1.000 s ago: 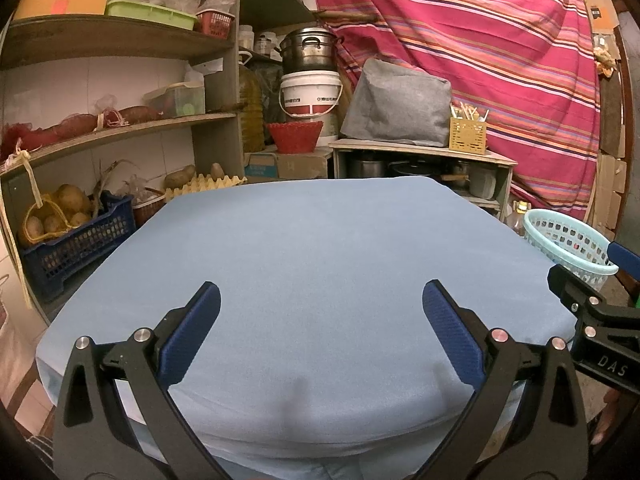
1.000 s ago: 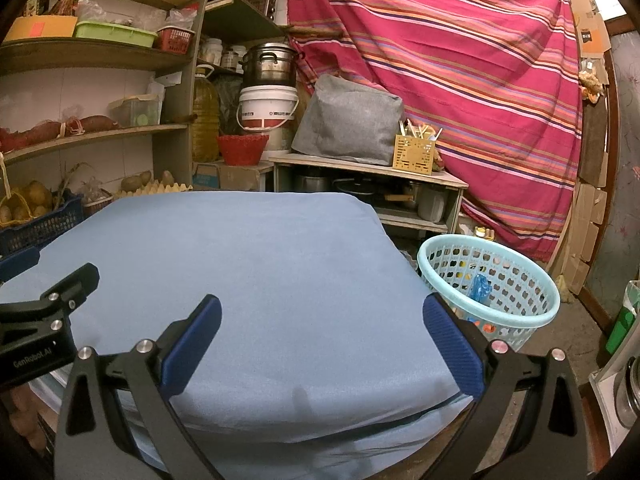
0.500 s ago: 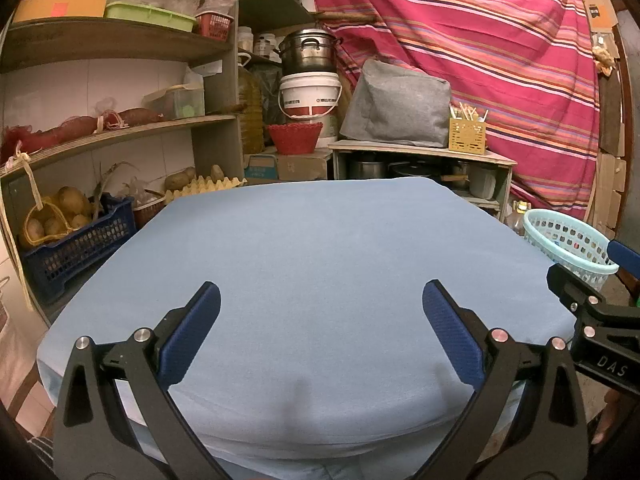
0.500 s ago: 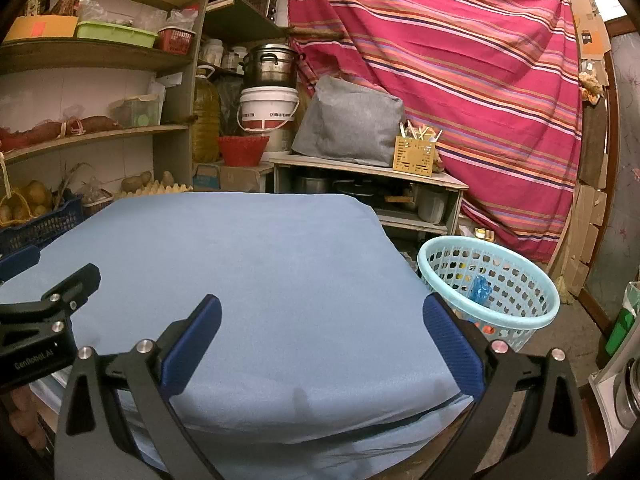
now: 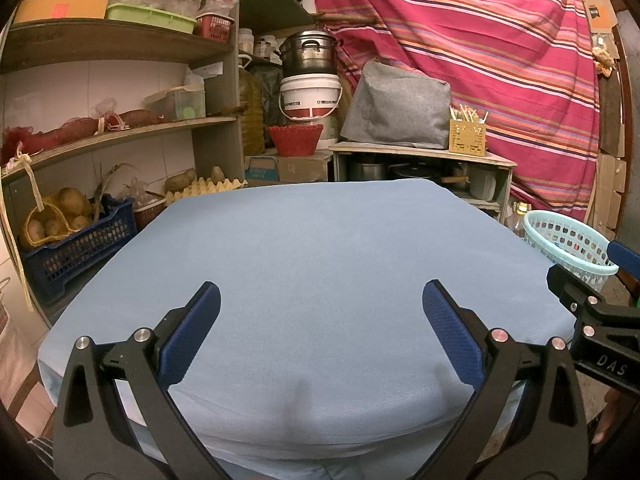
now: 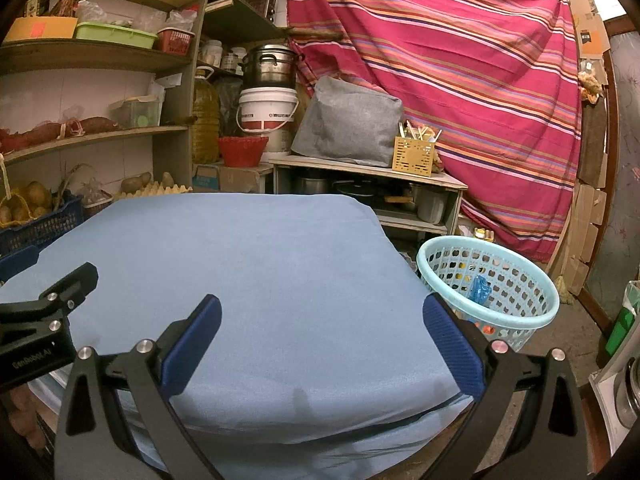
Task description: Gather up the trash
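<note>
Blue wrapper (image 6: 479, 289) inside aqua basket (image 6: 520, 320)

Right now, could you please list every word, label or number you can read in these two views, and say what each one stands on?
"DAS" – on the black body of the right tool, seen from the left wrist.
"GenRobot.AI" – on the black body of the left tool, seen from the right wrist.
White plastic bucket with red band: dark print, too small to read.
Blue and brown cardboard box: print blurred.
Orange cardboard box: label unreadable.
</note>
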